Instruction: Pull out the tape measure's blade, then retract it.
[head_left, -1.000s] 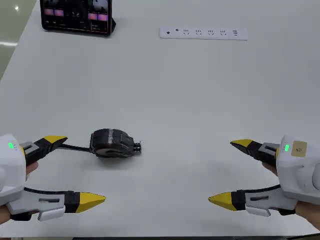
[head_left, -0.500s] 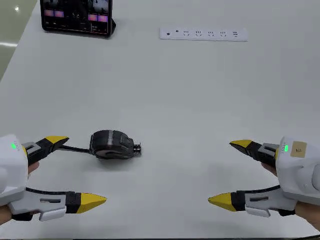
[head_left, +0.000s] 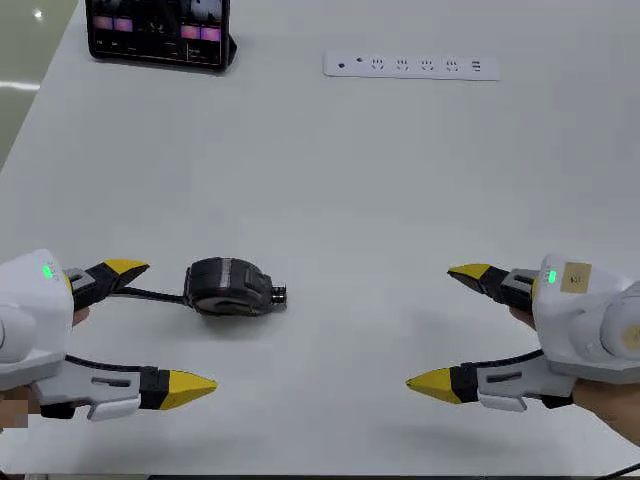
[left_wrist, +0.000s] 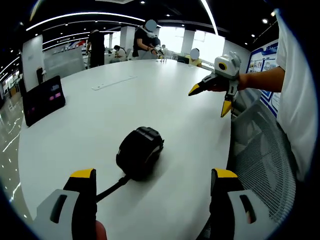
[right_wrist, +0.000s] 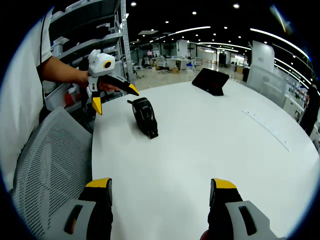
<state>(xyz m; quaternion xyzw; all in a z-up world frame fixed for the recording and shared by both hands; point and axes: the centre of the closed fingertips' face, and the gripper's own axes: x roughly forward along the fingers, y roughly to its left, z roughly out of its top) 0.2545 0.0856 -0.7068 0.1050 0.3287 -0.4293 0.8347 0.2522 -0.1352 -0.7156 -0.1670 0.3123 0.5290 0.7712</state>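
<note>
Near the table's front edge, left gripper (head_left: 175, 325) and right gripper (head_left: 431, 326), jaws of both spread wide. Just beside the left one, black tape measure (head_left: 232, 287) flat on the white table (head_left: 350, 180), well apart from the right. Farther back, power strip (head_left: 410, 66) and tablet (head_left: 160, 25).

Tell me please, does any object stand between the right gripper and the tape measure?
No, nothing visible does. Just bare white table lies between the open right gripper and the tape measure.

Black tape measure (left_wrist: 140, 151) on white table (left_wrist: 100, 110), left gripper (left_wrist: 154, 175) jaws apart, right gripper (left_wrist: 208, 103) beyond
</note>
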